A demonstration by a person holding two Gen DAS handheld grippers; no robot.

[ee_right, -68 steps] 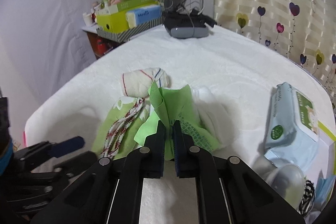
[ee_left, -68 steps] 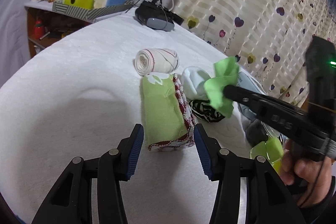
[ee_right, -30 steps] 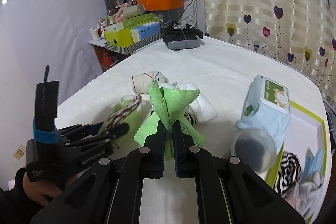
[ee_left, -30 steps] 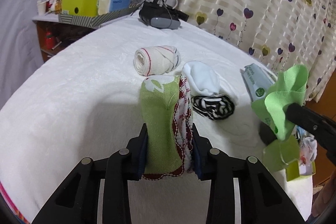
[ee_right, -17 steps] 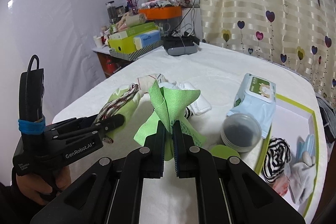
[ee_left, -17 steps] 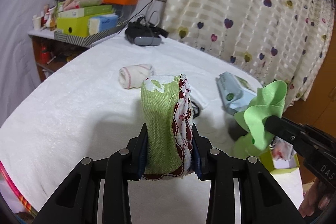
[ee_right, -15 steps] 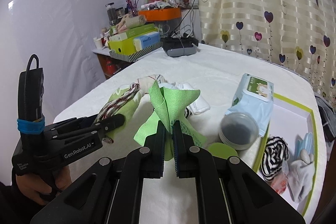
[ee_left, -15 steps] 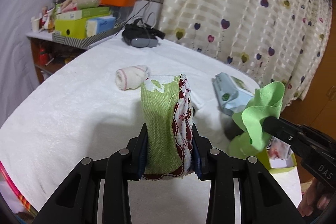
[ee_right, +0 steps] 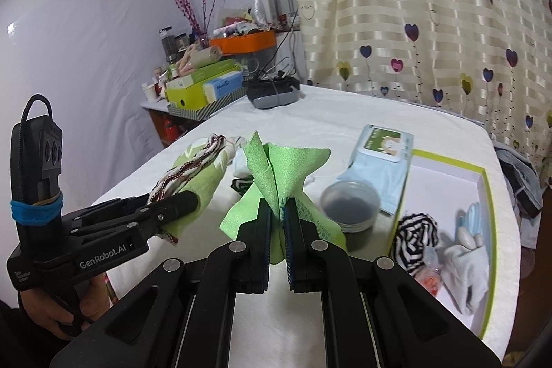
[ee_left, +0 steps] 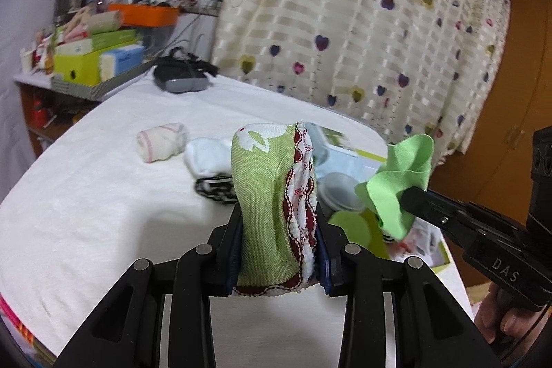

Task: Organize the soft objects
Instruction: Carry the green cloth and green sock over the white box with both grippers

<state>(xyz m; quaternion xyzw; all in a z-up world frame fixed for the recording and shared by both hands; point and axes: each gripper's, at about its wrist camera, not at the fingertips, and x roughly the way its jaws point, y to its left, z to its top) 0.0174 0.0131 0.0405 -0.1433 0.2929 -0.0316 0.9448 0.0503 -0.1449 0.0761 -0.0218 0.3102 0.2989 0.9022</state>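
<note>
Clamping a folded green towel point(ee_left: 272, 195) with red-and-white trim, the left gripper point(ee_left: 277, 250) holds it upright above the white table point(ee_left: 86, 195), both fingers pressed against its sides. From the right wrist view the same towel point(ee_right: 203, 178) juts forward out of the left gripper point(ee_right: 179, 200), clear of the tabletop.

Right gripper point(ee_right: 276, 230) has its fingers closed tight on a bright green cloth point(ee_right: 279, 171), which fans upward and spills down over the fingertips. In the left wrist view that cloth point(ee_left: 400, 181) sticks up from the right gripper's point(ee_left: 408, 197) tip, to the right of the towel and over the box area.

On the table behind lie a rolled sock point(ee_left: 160, 142), a white sock point(ee_left: 207, 156) and a striped sock point(ee_left: 215, 188), close together. A round tub point(ee_right: 350, 202) stands just beside a wipes pack point(ee_right: 381, 157). To their right sits a green-rimmed box point(ee_right: 486, 230) containing a striped roll point(ee_right: 415, 235), a white glove point(ee_right: 465, 264) and a pale blue item point(ee_right: 474, 216). A dark headset point(ee_right: 274, 95) rests at the table's far end, in front of a heart-print curtain point(ee_right: 414, 23).
</note>
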